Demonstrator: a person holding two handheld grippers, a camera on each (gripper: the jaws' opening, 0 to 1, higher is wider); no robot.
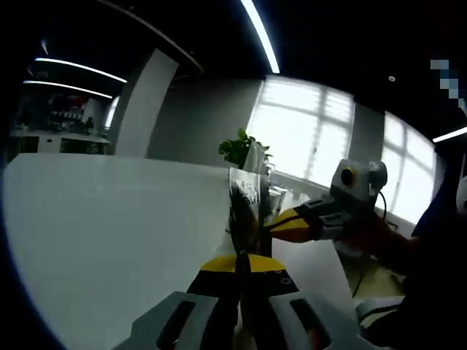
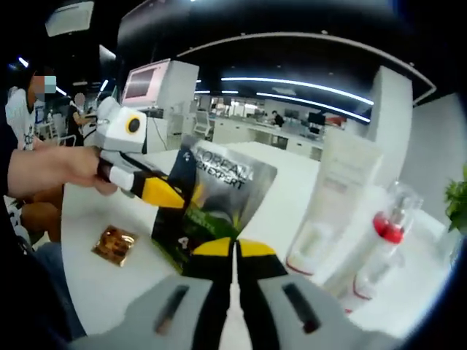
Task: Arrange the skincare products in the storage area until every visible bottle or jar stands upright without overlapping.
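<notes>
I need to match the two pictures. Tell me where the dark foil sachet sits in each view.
Left gripper view: the sachet stands edge-on at centre, just above that view's own tongs.
Right gripper view: the sachet faces the camera, left of centre, above the tongs.
Shared landmark: the white table under it.

An open-plan office: long ceiling light strips (image 2: 306,86) run over rows of desks (image 2: 248,131) where people sit far off, a thick white column (image 2: 390,109) stands at the right, large windows (image 1: 306,131) line a grey wall, and a potted plant (image 1: 239,149) sits near them.
</notes>
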